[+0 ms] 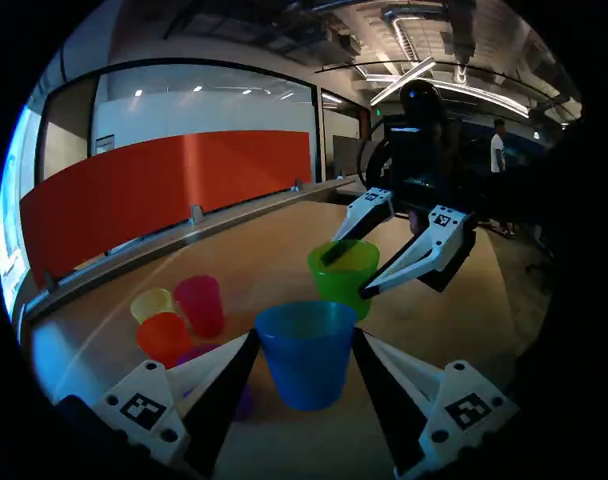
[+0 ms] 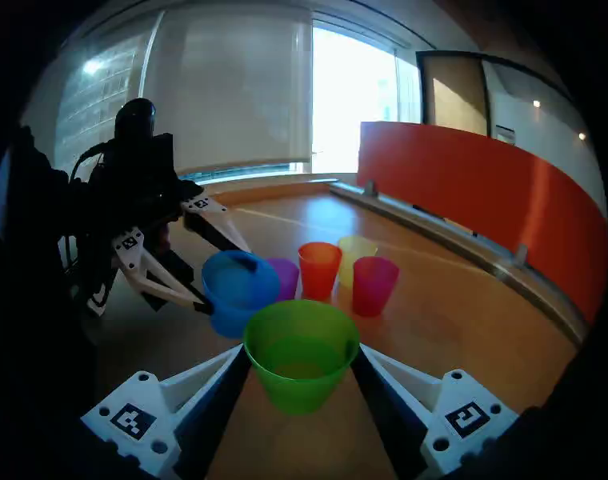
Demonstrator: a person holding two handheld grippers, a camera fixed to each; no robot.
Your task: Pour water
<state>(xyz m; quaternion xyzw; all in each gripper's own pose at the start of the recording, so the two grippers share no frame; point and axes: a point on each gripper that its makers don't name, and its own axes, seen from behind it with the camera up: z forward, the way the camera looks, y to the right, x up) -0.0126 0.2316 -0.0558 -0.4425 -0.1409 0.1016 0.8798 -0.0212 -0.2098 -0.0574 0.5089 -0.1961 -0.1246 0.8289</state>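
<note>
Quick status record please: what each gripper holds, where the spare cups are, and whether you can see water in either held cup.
left gripper: closed on the blue cup, roughly upright
right gripper: closed on the green cup, roughly upright
held cups: close together, neither tipped to pour
water: cannot tell in either cup
spare cups: purple cup, orange cup, yellow cup, pink cup, clustered beside the blue cup
surface: wooden table
pour: not started
</note>
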